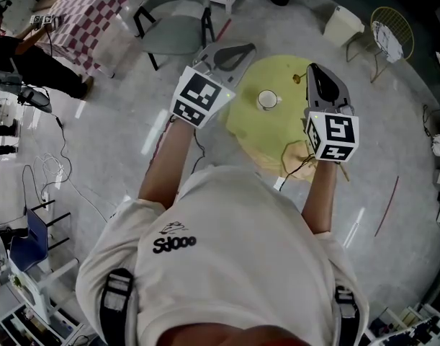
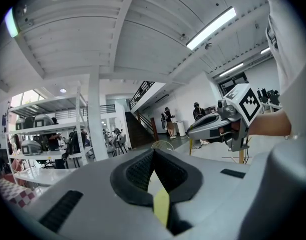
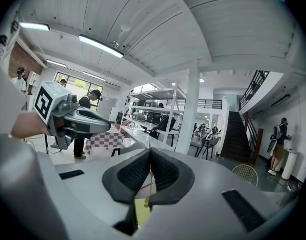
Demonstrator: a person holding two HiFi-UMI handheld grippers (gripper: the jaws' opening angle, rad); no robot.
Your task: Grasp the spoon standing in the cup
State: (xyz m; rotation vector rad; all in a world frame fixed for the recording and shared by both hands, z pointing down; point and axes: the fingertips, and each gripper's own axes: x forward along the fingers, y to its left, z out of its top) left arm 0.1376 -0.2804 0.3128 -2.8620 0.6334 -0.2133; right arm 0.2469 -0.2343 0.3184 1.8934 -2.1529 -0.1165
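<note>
A white cup (image 1: 267, 99) stands near the middle of the round yellow-green table (image 1: 263, 132); I see no spoon in it. My right gripper (image 1: 311, 68) hovers over the table's right side, jaws shut on a thin golden spoon (image 1: 297, 78). In the right gripper view the spoon (image 3: 145, 201) runs along the seam of the closed right gripper (image 3: 150, 152). My left gripper (image 1: 247, 47) hangs over the table's left edge. In its own view the left gripper (image 2: 154, 153) is shut with nothing between the pads.
A grey chair (image 1: 176, 16) stands just behind the table, with a checkered table (image 1: 90, 16) further left. A wire chair (image 1: 389, 31) and a white box (image 1: 342, 24) are at the back right. A cable (image 1: 295, 166) trails off the table's near edge.
</note>
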